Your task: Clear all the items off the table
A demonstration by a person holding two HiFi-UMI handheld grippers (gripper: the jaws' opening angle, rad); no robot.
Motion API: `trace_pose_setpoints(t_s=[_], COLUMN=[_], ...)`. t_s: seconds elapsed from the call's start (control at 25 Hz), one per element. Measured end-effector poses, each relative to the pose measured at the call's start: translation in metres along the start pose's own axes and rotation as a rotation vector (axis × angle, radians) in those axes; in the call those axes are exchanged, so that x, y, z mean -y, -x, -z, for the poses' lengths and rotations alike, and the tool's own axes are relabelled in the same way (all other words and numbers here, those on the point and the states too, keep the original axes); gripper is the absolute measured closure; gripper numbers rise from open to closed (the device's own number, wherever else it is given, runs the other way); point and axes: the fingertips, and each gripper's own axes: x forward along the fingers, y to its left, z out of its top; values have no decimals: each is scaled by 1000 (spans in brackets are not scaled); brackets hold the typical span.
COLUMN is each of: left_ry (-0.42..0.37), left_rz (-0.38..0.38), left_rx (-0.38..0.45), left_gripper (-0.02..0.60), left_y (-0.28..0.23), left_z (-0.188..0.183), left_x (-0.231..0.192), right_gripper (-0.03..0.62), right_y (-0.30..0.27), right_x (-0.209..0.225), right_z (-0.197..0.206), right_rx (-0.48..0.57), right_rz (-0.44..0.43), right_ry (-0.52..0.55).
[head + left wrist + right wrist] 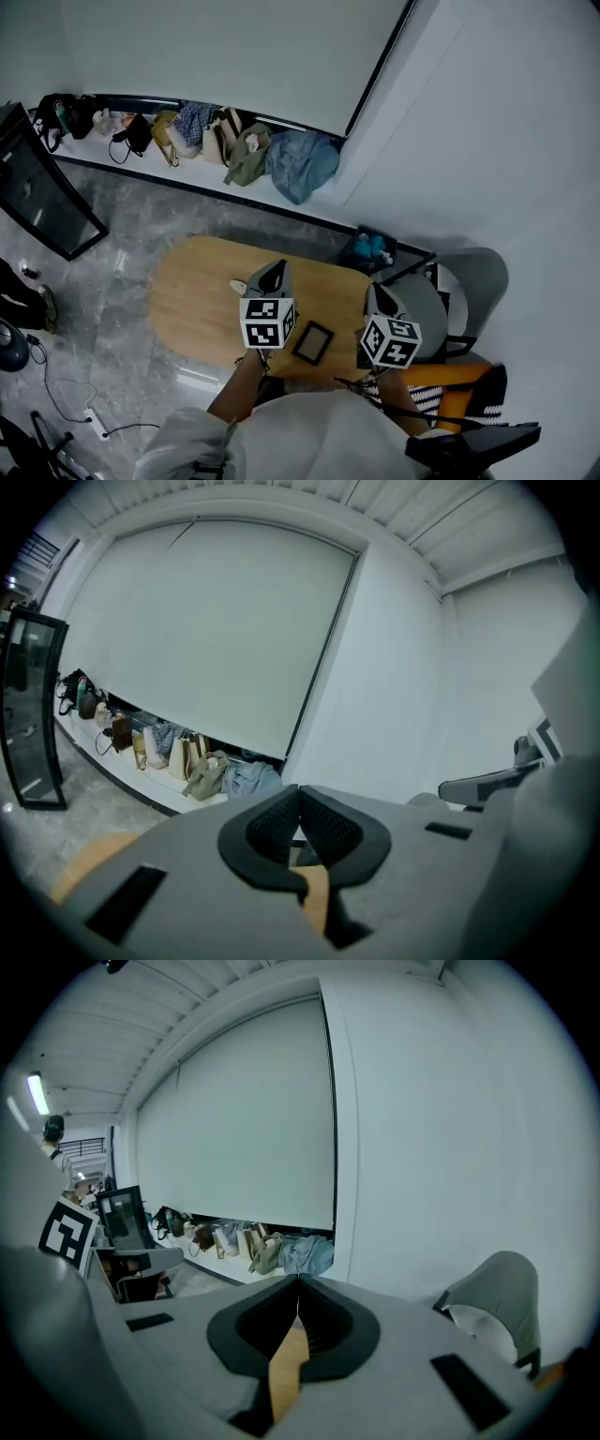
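Note:
An oval wooden table (192, 291) stands below me. A small dark rectangular frame (312, 342) lies flat near its front edge, between my two grippers. A small pale object (238, 286) rests on the wood just left of my left gripper (277, 266). That gripper hovers over the table's middle, shut and empty; in the left gripper view (298, 791) its pads meet. My right gripper (374, 287) hangs over the table's right end, also shut with nothing in it, as the right gripper view (298, 1283) shows. Both point away from me, raised toward the wall.
A grey chair (473, 277) stands right of the table, with a dark crate of blue items (373, 248) behind the table. Several bags (225, 141) line a low ledge along the far wall. A black-framed glass panel (42, 202) leans at left. Cables (66, 403) lie on the floor.

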Motion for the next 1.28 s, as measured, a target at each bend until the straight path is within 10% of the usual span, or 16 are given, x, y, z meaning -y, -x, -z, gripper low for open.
trace_pose_setpoints(t_s=[0.8,1.28], left_ry=[62,19], left_rz=[-85,-104], left_rx=[-80,-267], left_gripper=[572,572], left_y=[-16,-45], left_z=[48,118], left_x=[-20,-6], right_gripper=[569,569], right_y=[-54,-92], right_x=[10,50], right_z=[23,92], right_rx=[-76,-179], right_rz=[-44,-50], right_ry=[-23,-142])
